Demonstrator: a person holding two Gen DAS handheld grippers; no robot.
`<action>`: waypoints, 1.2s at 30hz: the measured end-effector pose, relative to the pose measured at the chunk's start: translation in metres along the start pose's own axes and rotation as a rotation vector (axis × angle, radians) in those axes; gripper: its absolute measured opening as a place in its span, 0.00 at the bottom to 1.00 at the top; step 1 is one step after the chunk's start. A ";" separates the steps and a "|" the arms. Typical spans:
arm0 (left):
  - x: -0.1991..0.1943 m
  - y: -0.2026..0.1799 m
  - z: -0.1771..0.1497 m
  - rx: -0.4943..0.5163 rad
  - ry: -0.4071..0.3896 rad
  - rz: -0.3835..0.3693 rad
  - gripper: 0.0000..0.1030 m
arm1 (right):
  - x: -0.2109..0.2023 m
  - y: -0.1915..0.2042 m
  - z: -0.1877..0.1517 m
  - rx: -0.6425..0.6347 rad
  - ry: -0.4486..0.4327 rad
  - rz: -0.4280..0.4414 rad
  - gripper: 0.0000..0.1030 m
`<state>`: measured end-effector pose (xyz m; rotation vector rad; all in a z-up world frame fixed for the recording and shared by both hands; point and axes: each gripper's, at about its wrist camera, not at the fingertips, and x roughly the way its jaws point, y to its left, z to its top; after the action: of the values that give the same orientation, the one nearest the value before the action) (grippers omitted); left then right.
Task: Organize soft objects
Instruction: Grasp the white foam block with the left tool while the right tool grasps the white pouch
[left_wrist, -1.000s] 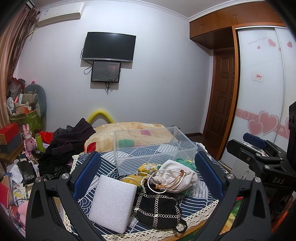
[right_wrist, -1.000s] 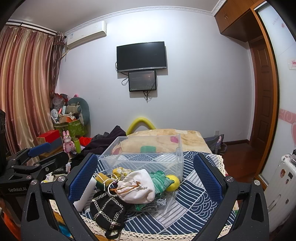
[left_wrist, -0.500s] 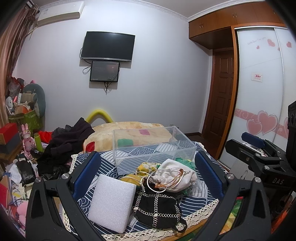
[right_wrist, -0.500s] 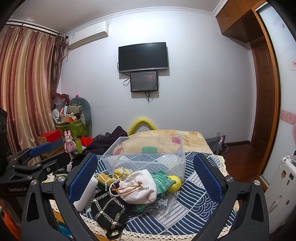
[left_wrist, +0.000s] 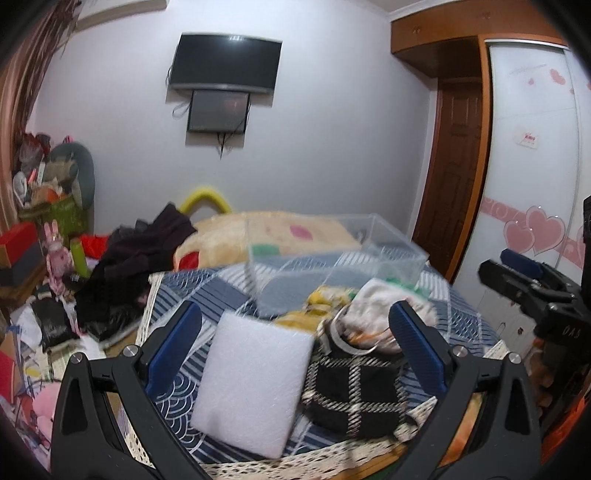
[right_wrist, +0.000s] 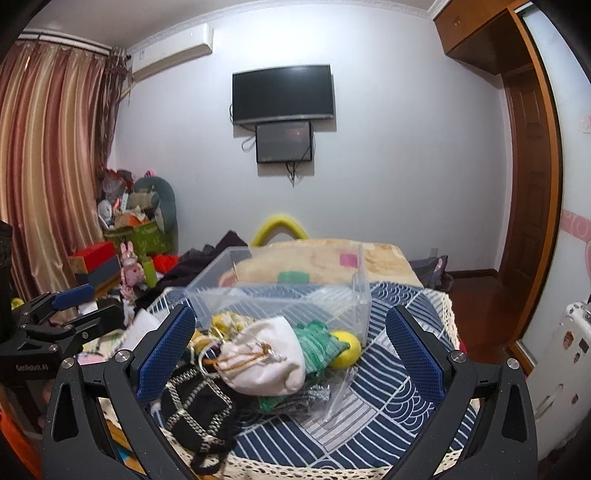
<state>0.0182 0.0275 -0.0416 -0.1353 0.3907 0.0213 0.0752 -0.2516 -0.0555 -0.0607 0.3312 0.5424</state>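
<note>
A clear plastic bin (left_wrist: 332, 254) (right_wrist: 288, 295) stands on a small table with a blue patterned cloth (right_wrist: 399, 373). In front of it lies a pile: a white foam block (left_wrist: 255, 384), a black checked pouch (left_wrist: 354, 391) (right_wrist: 195, 410), a white drawstring pouch (left_wrist: 373, 306) (right_wrist: 266, 358), green cloth (right_wrist: 314, 343), a yellow ball (right_wrist: 347, 350) and yellow cloth (left_wrist: 325, 299). My left gripper (left_wrist: 295, 354) is open, hovering over the foam block and black pouch. My right gripper (right_wrist: 291, 358) is open, above the white pouch. Both are empty.
A bed with a beige blanket (right_wrist: 325, 262) lies behind the table, dark clothes (left_wrist: 140, 254) on its left. Cluttered boxes and toys (right_wrist: 125, 251) fill the left floor. A wardrobe (left_wrist: 532, 147) and door stand at right. The other gripper shows at each view's edge (left_wrist: 535, 288) (right_wrist: 55, 321).
Both grippers have moved forward and lower toward the pile, so the objects look larger. The left view is motion-blurred. Nothing has been grasped.
</note>
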 end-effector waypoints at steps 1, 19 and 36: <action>0.004 0.006 -0.004 -0.003 0.014 0.005 1.00 | 0.004 -0.001 -0.003 -0.002 0.015 0.002 1.00; 0.065 0.044 -0.064 -0.045 0.219 -0.010 0.89 | 0.074 0.010 -0.043 -0.018 0.263 0.112 0.79; 0.042 0.040 -0.047 -0.062 0.122 -0.037 0.87 | 0.066 0.006 -0.045 -0.072 0.241 0.122 0.17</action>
<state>0.0377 0.0609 -0.1064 -0.2056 0.5098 -0.0110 0.1123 -0.2203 -0.1190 -0.1774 0.5531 0.6702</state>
